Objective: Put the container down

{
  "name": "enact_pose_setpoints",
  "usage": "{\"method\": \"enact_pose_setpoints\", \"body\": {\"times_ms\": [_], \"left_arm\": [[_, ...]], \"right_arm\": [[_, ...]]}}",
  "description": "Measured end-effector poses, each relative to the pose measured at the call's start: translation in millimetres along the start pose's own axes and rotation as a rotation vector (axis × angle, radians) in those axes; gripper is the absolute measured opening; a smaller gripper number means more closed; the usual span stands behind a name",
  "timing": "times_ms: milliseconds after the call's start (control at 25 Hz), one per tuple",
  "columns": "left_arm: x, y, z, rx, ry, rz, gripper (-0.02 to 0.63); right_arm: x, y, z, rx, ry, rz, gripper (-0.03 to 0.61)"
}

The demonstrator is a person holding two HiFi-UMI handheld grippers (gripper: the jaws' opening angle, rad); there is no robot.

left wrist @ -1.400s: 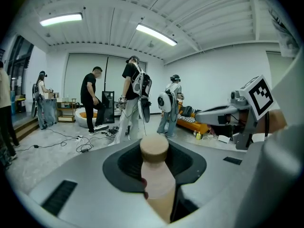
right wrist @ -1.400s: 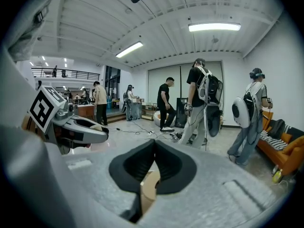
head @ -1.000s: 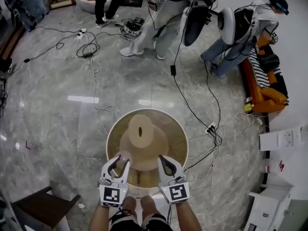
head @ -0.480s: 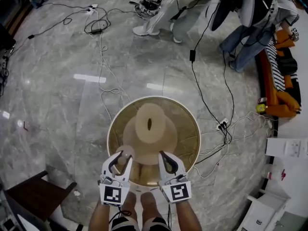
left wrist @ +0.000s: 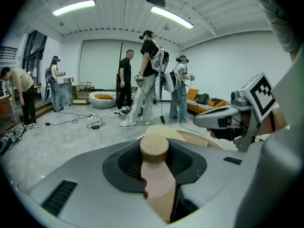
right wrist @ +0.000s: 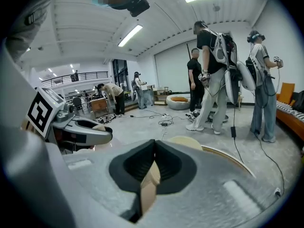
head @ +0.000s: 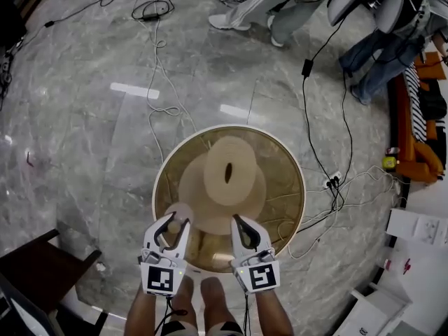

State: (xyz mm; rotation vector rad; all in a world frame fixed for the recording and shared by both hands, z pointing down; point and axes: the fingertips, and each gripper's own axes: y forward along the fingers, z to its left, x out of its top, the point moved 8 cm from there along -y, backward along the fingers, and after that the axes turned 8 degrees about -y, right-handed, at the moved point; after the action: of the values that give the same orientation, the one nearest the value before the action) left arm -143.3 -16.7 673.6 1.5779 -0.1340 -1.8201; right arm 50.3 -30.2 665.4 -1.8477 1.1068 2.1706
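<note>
A beige, hat-shaped container (head: 225,177) with a wide brim and a slot in its top rests on a round gold-topped table (head: 283,187). In the head view my left gripper (head: 173,224) is at the brim's near left, shut on a beige capped cylinder (head: 179,214). The left gripper view shows that cylinder (left wrist: 155,151) upright between the jaws. My right gripper (head: 242,225) is at the brim's near right. In the right gripper view its jaws are shut on a thin beige edge (right wrist: 148,186), seemingly the container's brim.
Black and white cables (head: 318,152) trail over the grey marble floor around the table. Several people (left wrist: 149,75) stand at the far side of the room. A dark wooden stool (head: 42,268) is at my lower left, and white boxes (head: 413,226) lie at the right.
The head view has tilted, so the table and container sit higher in the picture. Both grippers keep their hold and their places at the container's near edge.
</note>
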Motion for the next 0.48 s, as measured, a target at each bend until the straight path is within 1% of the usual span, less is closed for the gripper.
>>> {"method": "enact_pose_setpoints", "body": {"times_ms": [200,480], "left_arm": [[-33.9,18.2,16.6,0.017,-0.019,0.010,0.135],[-71.3,37.3,27.9,0.036,-0.028,0.026,0.135]], "right_arm": [[-31.6,23.6,2.7,0.026,-0.016,0.006,0.000],[-71.1,44.1,10.1,0.045,-0.005,0.035,0.001]]}}
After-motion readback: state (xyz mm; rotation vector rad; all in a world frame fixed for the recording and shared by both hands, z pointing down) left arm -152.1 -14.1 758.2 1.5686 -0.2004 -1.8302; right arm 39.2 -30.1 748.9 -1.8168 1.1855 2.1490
